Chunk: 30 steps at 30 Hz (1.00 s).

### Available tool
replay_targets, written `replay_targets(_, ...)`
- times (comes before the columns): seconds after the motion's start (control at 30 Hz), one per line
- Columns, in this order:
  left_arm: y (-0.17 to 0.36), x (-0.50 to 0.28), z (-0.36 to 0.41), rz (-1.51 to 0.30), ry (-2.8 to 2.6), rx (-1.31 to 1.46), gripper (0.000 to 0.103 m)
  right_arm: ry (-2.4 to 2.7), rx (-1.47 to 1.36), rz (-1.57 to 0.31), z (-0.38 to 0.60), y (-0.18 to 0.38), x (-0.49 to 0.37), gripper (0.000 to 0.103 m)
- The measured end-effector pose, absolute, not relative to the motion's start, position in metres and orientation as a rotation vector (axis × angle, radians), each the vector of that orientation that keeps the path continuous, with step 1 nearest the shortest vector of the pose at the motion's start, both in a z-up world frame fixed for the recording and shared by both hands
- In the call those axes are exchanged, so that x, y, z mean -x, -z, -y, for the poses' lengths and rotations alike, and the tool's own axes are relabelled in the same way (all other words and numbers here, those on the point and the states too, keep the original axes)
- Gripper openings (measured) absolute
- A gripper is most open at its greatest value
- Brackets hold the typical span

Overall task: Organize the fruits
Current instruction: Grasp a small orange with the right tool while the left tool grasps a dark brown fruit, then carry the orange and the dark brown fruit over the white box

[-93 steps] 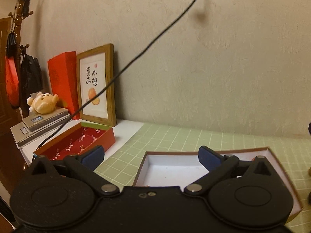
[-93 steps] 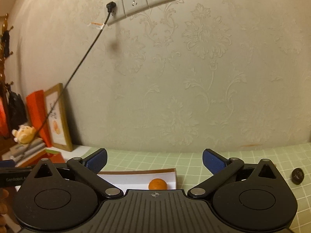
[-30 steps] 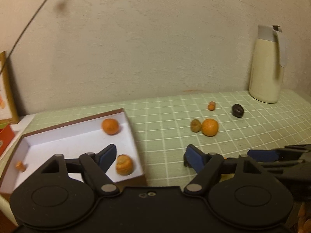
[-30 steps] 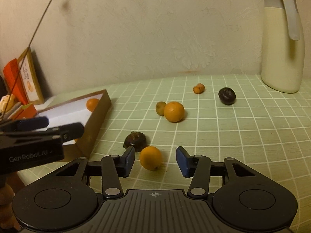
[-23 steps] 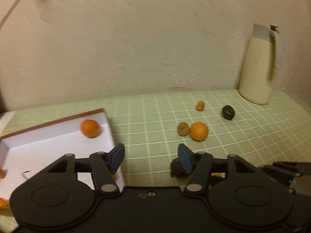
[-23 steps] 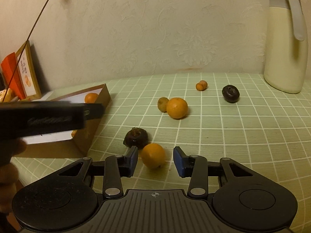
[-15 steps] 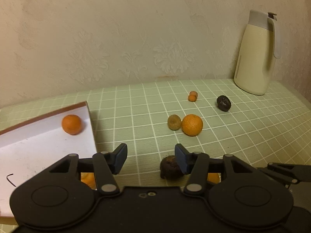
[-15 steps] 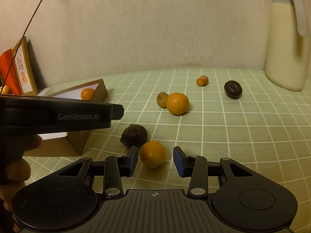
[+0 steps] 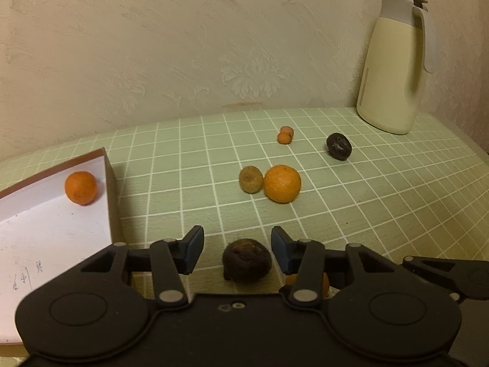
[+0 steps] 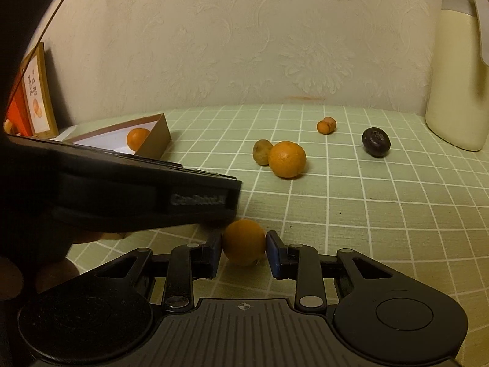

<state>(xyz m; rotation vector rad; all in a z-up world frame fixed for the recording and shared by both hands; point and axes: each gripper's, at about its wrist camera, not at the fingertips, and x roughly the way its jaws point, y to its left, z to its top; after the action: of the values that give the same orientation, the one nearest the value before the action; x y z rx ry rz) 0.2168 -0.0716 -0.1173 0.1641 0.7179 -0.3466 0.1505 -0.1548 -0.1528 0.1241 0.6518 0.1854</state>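
Note:
My right gripper [image 10: 243,249] is shut on a small orange [image 10: 243,241] resting on the green checked mat. My left gripper [image 9: 237,246] is open, with a dark brown wrinkled fruit [image 9: 246,260] between its fingers, untouched. The same orange peeks out behind my left gripper's right finger [image 9: 307,281]. Further back lie a bigger orange [image 9: 282,183] beside a brownish fruit [image 9: 250,179], a dark fruit [image 9: 338,146] and a tiny orange fruit [image 9: 285,135]. The white-lined box [image 9: 105,165] at left holds an orange [image 9: 80,187].
A cream thermos jug [image 9: 394,79] stands at the back right by the wall. My left gripper's body [image 10: 122,195] crosses the left of the right wrist view. A framed picture [image 10: 36,91] leans on the wall at far left.
Both grippers moved from the box to the loose fruit. My right gripper closed on the small orange. My left gripper narrowed and came around the dark brown fruit.

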Motion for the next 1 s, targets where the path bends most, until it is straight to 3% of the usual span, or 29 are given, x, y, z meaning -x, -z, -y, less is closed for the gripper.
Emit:
replay_targets(0.43, 0.132, -0.214, 0.082, -0.727, 0.335, -0.184, 0.035, -0.072, -0.132, -0.642, 0.19, 0.152, -0.134, 0.032)
replay_targets(1.0, 0.143, -0.206, 0.088, -0.672, 0.295, -0.202, 0.037, -0.069, -0.174, -0.65, 0.202, 0.157, -0.138, 0.032)
